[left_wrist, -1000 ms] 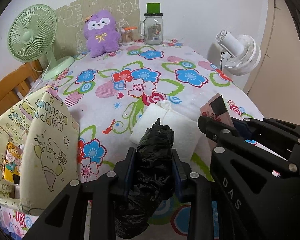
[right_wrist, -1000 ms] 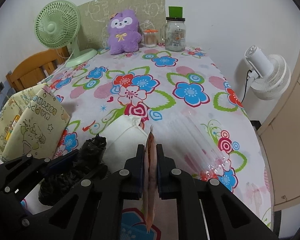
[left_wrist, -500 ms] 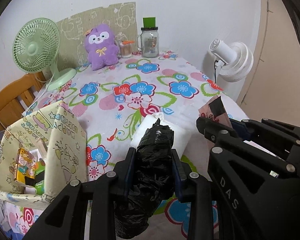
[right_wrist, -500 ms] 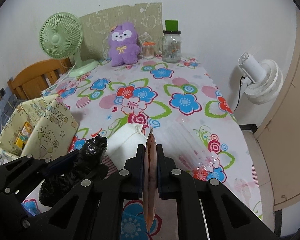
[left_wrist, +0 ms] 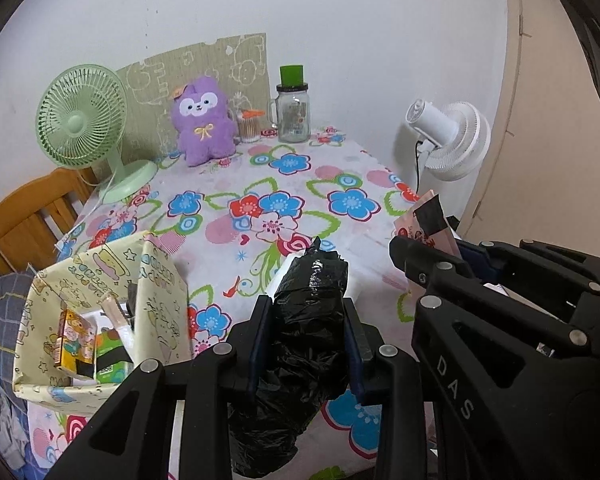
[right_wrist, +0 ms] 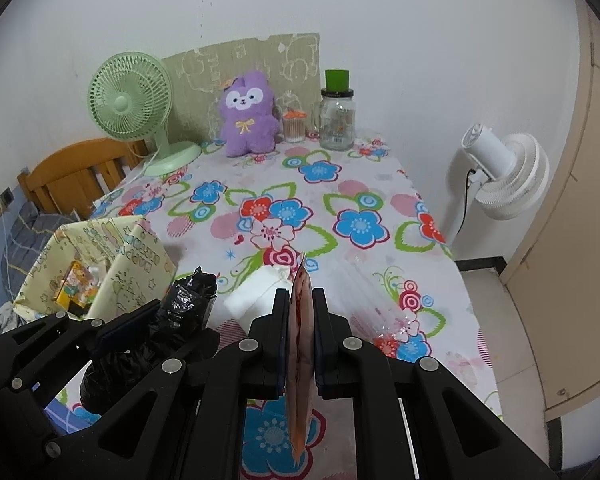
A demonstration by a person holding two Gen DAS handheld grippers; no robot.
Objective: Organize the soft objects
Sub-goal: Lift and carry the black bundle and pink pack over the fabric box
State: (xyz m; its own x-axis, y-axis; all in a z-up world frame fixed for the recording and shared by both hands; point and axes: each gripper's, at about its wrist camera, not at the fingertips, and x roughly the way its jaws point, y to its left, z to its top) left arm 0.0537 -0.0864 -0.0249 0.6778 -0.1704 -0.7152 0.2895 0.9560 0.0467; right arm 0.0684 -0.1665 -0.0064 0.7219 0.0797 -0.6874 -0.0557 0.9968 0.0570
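**Holding two soft things above the flowery table**

Squeezing a black plastic bag roll (left_wrist: 308,320), the left gripper (left_wrist: 305,344) has its two fingers pressed on both sides of it. The roll hangs over the near edge of the table (left_wrist: 284,184). The right gripper (right_wrist: 300,336) has its fingers very close together, pinching a thin pink packet (right_wrist: 300,344) that stands on its edge, also over the near edge. A white folded cloth (right_wrist: 256,292) lies on the table just past both grippers. A yellow paper box (left_wrist: 100,312) with small things inside sits at the near left corner. A purple plush toy (left_wrist: 204,124), a green fan (left_wrist: 80,116) and a glass jar (left_wrist: 294,114) stand along the far edge.
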